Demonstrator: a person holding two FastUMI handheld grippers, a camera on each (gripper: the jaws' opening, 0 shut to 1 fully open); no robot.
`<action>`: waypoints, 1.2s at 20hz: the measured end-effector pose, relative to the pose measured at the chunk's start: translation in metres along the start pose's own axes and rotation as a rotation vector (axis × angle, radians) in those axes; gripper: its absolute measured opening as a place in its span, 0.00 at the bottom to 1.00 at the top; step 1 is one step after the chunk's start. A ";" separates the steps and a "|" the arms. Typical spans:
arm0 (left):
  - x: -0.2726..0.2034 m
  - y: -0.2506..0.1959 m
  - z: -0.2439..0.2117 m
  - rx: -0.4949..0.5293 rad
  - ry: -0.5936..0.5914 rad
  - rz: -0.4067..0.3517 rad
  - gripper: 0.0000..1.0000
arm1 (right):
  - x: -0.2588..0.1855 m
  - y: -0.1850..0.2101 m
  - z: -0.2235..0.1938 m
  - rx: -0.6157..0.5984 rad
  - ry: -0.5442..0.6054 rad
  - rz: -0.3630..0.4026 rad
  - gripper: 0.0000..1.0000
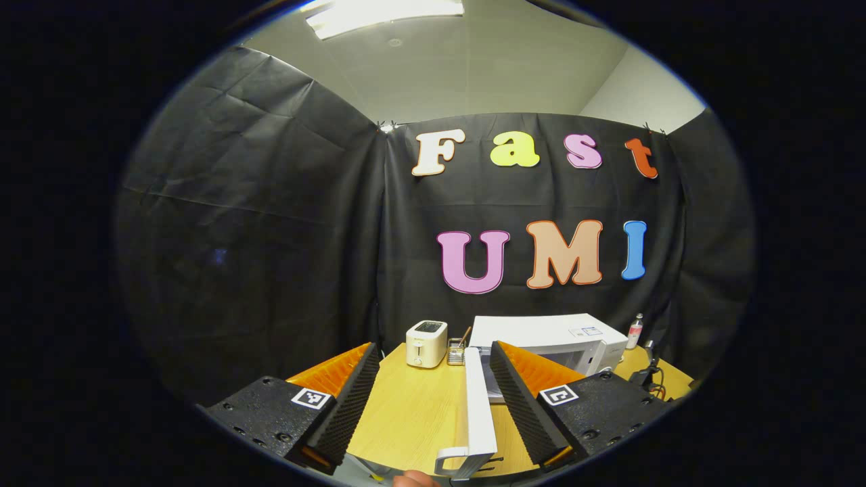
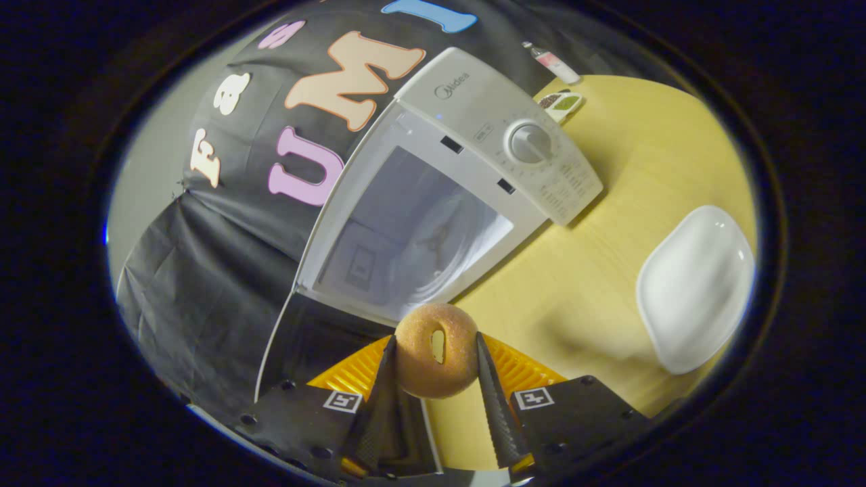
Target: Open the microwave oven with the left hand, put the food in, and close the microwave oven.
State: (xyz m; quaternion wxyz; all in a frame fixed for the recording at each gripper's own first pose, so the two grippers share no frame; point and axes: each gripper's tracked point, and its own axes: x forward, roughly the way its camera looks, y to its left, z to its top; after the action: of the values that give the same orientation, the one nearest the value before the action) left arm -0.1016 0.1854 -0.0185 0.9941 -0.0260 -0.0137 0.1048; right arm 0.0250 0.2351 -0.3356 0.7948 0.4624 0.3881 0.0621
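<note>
- One doughnut [image 2: 437,350], pinched between both fingers of the right gripper [image 2: 435,365], standing on edge with its hole facing the camera and its longer span running finger to finger.
- Held just in front of the open cavity of the one microwave oven [image 2: 433,203], above the wooden table [image 2: 609,284].
- Oven cavity mouth turned toward the right gripper; control panel with one round dial [image 2: 531,142] on the far side of the opening.
- Microwave door [image 1: 477,399] swung wide, seen edge-on in the left gripper view, its long axis running from the oven body toward the camera, handle [image 1: 452,461] at the near end.
- Left gripper [image 1: 433,392] spread wide, jaws apart and pressing on nothing; the door edge sits between its fingers, closer to the right-hand one.
- One white oblong plate [image 2: 697,287] on the table, well apart from the oven.
- One toaster [image 1: 426,343] beside the oven, a small wire rack [image 1: 457,353] between them.
- One small bottle [image 1: 634,331] at the table's back edge; a small packet [image 2: 561,103] near the panel.
- Nothing between doughnut and cavity.
</note>
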 end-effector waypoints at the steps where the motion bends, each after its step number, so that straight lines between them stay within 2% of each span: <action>1: 0.001 0.000 0.001 0.005 -0.001 -0.002 0.98 | 0.016 0.008 0.006 0.027 -0.036 0.008 0.60; 4: -0.001 0.000 0.001 0.030 0.009 0.009 0.96 | 0.059 0.017 0.010 0.119 -0.082 -0.007 0.60; 5: -0.002 -0.002 0.001 0.034 0.013 0.014 0.98 | 0.072 0.022 0.015 0.164 -0.110 -0.003 0.66; 6: -0.003 -0.002 0.000 0.032 0.020 0.018 0.96 | 0.085 0.026 0.022 0.200 -0.143 0.000 0.60; 10: -0.009 -0.012 -0.023 -0.046 0.120 0.007 0.98 | 0.123 0.031 0.028 0.301 -0.227 -0.010 0.60; 12: -0.010 -0.003 -0.031 -0.055 0.154 0.031 0.97 | 0.141 0.027 0.034 0.340 -0.269 -0.021 0.60; 18: -0.020 0.022 -0.039 -0.085 0.193 0.096 0.95 | 0.171 0.019 0.057 0.339 -0.365 -0.050 0.60; 19: -0.021 0.026 -0.043 -0.082 0.201 0.106 0.95 | 0.174 0.019 0.061 0.351 -0.375 -0.051 0.66; 21: -0.023 0.033 -0.045 -0.071 0.207 0.121 0.92 | 0.177 0.017 0.065 0.345 -0.381 -0.061 0.66; 22: -0.023 0.033 -0.043 -0.070 0.203 0.121 0.95 | 0.177 0.019 0.064 0.344 -0.378 -0.059 0.59; 24: -0.022 0.031 -0.043 -0.066 0.203 0.116 0.95 | 0.176 0.020 0.066 0.351 -0.383 -0.070 0.63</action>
State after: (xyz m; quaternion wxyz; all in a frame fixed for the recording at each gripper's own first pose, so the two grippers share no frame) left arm -0.1283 0.2092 -0.0633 0.9813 -0.0697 0.0850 0.1583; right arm 0.1961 0.2819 -0.4007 0.7631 0.5828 0.2510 -0.1224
